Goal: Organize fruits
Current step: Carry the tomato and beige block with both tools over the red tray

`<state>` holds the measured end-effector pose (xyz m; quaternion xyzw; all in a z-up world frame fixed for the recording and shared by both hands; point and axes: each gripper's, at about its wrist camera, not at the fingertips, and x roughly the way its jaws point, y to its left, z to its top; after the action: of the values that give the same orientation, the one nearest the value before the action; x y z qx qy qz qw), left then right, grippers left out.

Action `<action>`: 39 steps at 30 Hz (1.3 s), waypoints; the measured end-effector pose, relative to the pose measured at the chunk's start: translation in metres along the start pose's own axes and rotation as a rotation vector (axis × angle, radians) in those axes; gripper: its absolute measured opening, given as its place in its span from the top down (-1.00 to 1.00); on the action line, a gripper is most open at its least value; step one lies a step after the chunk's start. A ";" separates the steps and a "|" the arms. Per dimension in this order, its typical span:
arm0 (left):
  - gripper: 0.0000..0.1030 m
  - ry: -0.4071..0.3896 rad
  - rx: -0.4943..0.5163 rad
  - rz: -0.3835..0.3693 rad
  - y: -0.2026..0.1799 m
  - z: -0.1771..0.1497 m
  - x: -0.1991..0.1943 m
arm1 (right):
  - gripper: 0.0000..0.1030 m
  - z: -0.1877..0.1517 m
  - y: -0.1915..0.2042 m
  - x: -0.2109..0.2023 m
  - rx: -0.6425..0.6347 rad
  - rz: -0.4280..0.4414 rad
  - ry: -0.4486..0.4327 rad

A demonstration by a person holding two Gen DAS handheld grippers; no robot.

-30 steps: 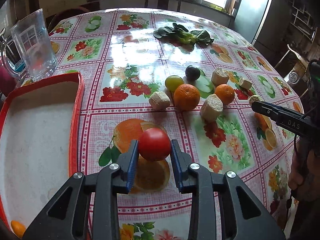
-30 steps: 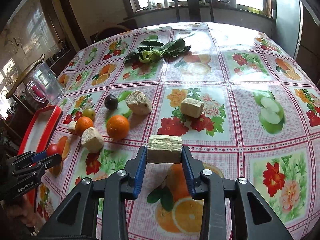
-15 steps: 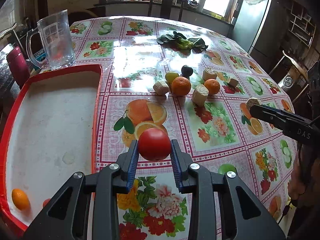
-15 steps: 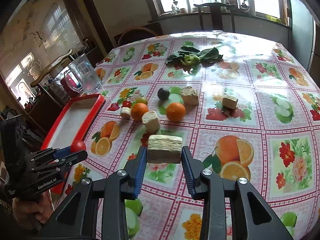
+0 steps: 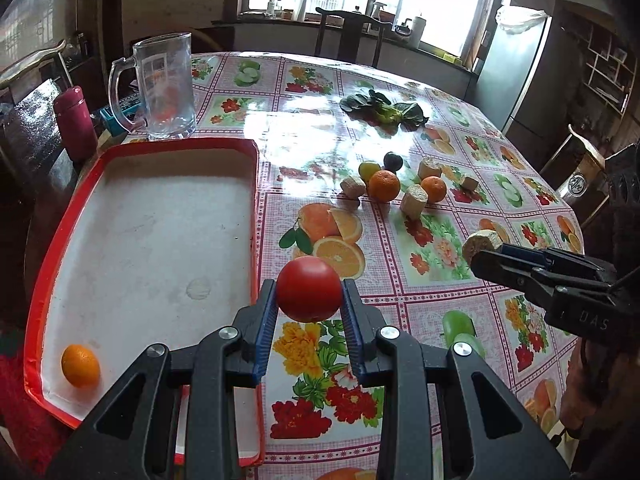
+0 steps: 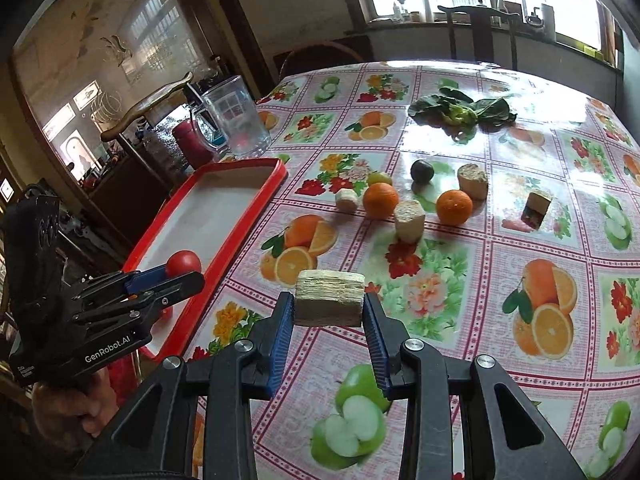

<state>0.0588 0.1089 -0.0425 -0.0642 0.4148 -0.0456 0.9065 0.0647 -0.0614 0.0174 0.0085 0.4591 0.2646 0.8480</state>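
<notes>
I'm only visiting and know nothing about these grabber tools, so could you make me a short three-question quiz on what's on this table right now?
1. True or false: the red tray is empty.
2. What does the left gripper hold between its fingers? A) an orange B) a red tomato C) a green leaf
3. Fill in: the right gripper holds a pale ___ chunk.

Key:
1. False: a small orange fruit lies in its near corner.
2. B
3. Fibrous, layered; what it is made of cannot be told.
</notes>
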 end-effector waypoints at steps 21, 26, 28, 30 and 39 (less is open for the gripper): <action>0.44 -0.022 -0.091 0.030 0.049 -0.016 -0.014 | 0.31 -0.002 0.069 0.030 -0.099 0.061 0.055; 0.44 -0.020 -0.118 0.042 0.065 -0.019 -0.016 | 0.31 -0.001 0.082 0.038 -0.119 0.077 0.068; 0.44 -0.019 -0.129 0.048 0.072 -0.021 -0.017 | 0.31 0.000 0.090 0.042 -0.129 0.085 0.073; 0.44 -0.019 -0.141 0.054 0.080 -0.022 -0.018 | 0.31 0.001 0.097 0.046 -0.141 0.093 0.080; 0.44 -0.014 -0.179 0.090 0.112 -0.024 -0.021 | 0.31 0.009 0.131 0.069 -0.201 0.116 0.105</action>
<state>0.0304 0.2206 -0.0596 -0.1267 0.4132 0.0328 0.9012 0.0440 0.0848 0.0029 -0.0639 0.4729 0.3582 0.8025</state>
